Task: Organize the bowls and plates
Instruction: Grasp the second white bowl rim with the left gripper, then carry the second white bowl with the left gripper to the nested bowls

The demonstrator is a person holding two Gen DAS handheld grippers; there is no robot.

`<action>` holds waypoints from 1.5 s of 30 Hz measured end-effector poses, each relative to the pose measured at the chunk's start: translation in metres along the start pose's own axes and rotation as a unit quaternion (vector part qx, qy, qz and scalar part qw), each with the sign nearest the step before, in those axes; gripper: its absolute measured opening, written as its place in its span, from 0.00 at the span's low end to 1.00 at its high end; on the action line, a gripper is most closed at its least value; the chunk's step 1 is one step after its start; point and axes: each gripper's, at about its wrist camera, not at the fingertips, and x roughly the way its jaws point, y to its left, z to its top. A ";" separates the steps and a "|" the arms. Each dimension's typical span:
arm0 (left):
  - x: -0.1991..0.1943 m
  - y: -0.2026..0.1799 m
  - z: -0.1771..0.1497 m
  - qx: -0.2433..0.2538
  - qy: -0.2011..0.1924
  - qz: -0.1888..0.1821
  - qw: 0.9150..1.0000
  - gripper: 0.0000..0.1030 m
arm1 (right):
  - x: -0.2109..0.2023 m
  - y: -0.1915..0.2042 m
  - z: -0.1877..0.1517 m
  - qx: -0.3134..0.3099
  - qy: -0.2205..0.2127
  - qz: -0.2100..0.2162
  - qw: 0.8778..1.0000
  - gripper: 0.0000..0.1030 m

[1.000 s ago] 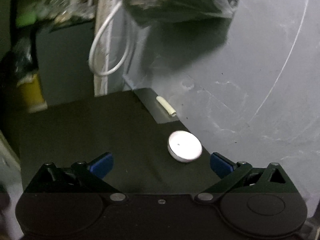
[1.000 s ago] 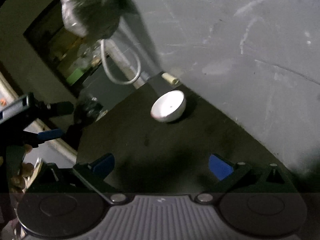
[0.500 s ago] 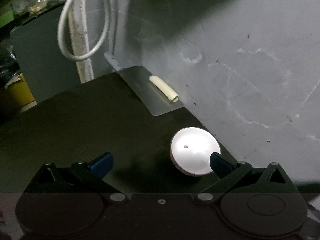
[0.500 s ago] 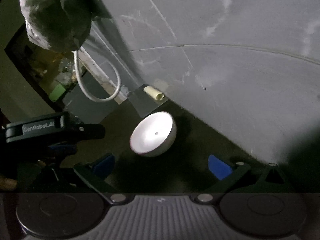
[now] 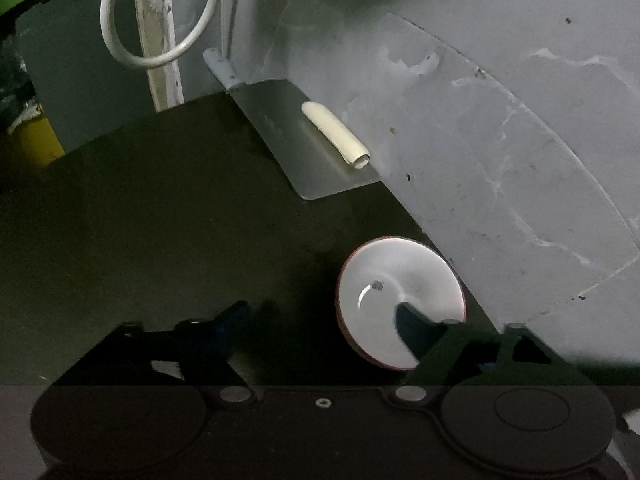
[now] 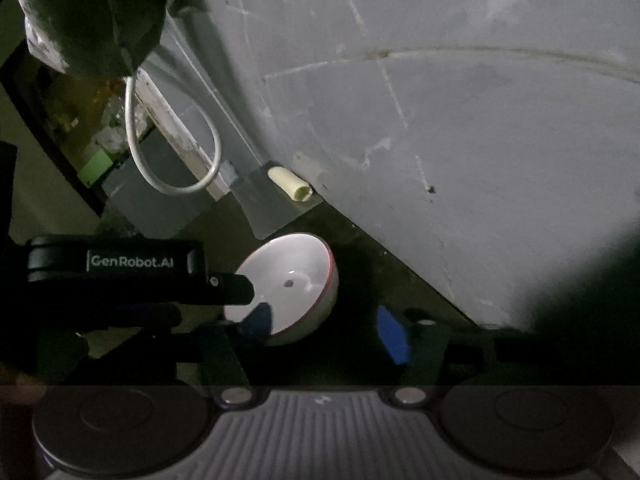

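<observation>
Progress was slight: only one bowl showed, sitting on the dark counter close to the grey wall, not yet lifted or stacked. Leftmost, the left gripper had just been closing its jaws; one finger reached into the bowl, the rim between them, pads not visibly pressing. Right of it, the right gripper had likewise been narrowing, straddling the bowl's near rim (its left pad inside, blue pad outside), contact unclear. No plates or stacking place appeared, so nearly everything remained.
</observation>
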 end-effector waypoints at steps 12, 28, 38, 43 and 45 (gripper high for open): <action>0.012 0.013 -0.015 -0.058 0.010 -0.083 0.995 0.17 | 0.010 0.001 0.008 -0.002 0.027 0.031 0.999 0.28; -0.081 0.022 -0.089 -0.067 -0.088 -0.147 0.983 0.12 | -0.077 0.008 -0.017 -0.048 0.011 0.091 0.995 0.20; -0.158 0.021 -0.137 -0.044 -0.138 -0.182 0.972 0.12 | -0.170 0.037 -0.032 -0.114 -0.006 0.120 0.986 0.20; -0.182 0.020 -0.161 -0.035 -0.141 -0.186 0.972 0.12 | -0.203 0.046 -0.044 -0.137 -0.002 0.127 0.982 0.20; -0.186 0.020 -0.172 -0.039 -0.136 -0.187 0.972 0.12 | -0.213 0.049 -0.052 -0.143 0.002 0.126 0.982 0.20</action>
